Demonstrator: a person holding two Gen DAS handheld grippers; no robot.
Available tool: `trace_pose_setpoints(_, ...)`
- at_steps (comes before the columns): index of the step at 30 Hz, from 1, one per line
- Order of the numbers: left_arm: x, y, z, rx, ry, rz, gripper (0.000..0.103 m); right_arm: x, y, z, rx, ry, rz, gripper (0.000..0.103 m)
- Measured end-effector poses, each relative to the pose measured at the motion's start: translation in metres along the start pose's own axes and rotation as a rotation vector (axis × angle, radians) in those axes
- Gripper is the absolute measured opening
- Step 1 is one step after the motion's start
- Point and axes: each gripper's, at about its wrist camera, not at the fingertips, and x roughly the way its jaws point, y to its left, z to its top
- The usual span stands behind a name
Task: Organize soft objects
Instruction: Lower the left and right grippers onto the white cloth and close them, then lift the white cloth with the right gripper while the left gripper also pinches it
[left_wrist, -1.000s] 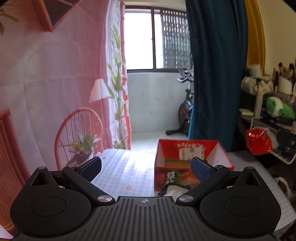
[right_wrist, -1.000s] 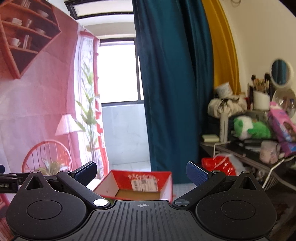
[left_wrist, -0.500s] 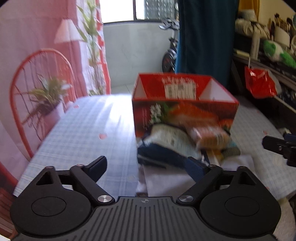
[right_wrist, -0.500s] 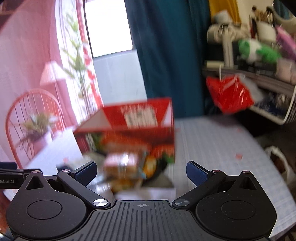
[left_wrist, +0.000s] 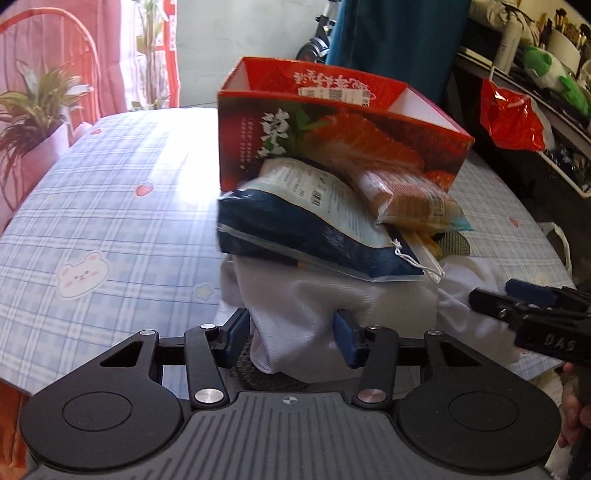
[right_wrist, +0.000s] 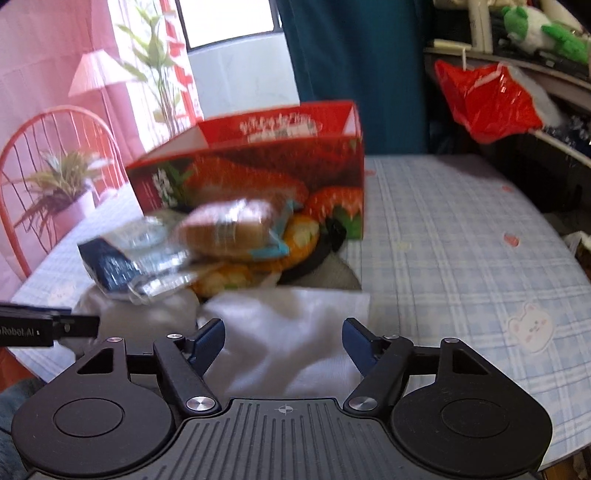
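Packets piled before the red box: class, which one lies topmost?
The clear-wrapped brown bread packet: it rests on the dark blue packet, which lies on the white cloth.

The black body of the right gripper (left_wrist: 546, 332) bears pale raised letters "DAS". The black body of the left gripper (right_wrist: 33, 328) shows white lettering "Robot.AI". The red cardboard box (left_wrist: 332, 122) carries large white Chinese characters and a white barcode label, too blurred to read. The dark blue snack bag (left_wrist: 314, 218) has small print and a barcode, unreadable.
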Motion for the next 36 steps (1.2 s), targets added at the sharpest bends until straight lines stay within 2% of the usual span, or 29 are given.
trace_pose_setpoints(3,0.015,0.002,-0.003,-0.016,0.025,-0.009,0.053,0.016,-0.004,-0.009,0.009,0.045,-0.009,0.068)
trace_pose_setpoints(6,0.032,0.003,-0.003,-0.032,0.062,-0.016,0.056,0.026,-0.005,-0.013,0.022,0.044,0.004,0.068)
trace_pose_setpoints(8,0.038,0.003,-0.004,-0.02,0.056,-0.014,0.061,0.029,-0.004,-0.013,0.001,0.038,0.004,0.068)
trace_pose_setpoints(13,0.046,0.002,-0.007,-0.003,0.045,-0.029,0.066,0.036,-0.001,-0.017,-0.049,0.029,0.018,0.068)
trace_pose_setpoints(20,0.05,-0.005,-0.011,0.043,0.035,-0.035,0.074,0.042,0.0,-0.019,-0.055,0.018,0.028,0.068)
trace_pose_setpoints(28,0.052,-0.006,-0.013,0.059,0.021,-0.036,0.075,0.043,0.0,-0.021,-0.047,0.011,0.03,0.068)
trace_pose_setpoints(30,0.048,-0.008,-0.013,0.074,0.017,-0.046,0.066,0.043,0.0,-0.019,-0.023,0.027,0.03,0.067)
trace_pose_setpoints(32,0.043,-0.013,-0.013,0.108,0.012,-0.073,0.043,0.044,0.001,-0.016,-0.021,0.045,0.025,0.065)
trace_pose_setpoints(34,0.039,-0.02,-0.015,0.154,0.003,-0.069,0.033,0.043,0.002,-0.015,-0.022,0.054,0.027,0.059)
trace_pose_setpoints(36,0.037,-0.023,-0.016,0.177,-0.004,-0.063,0.028,0.042,0.003,-0.015,-0.022,0.057,0.027,0.053)
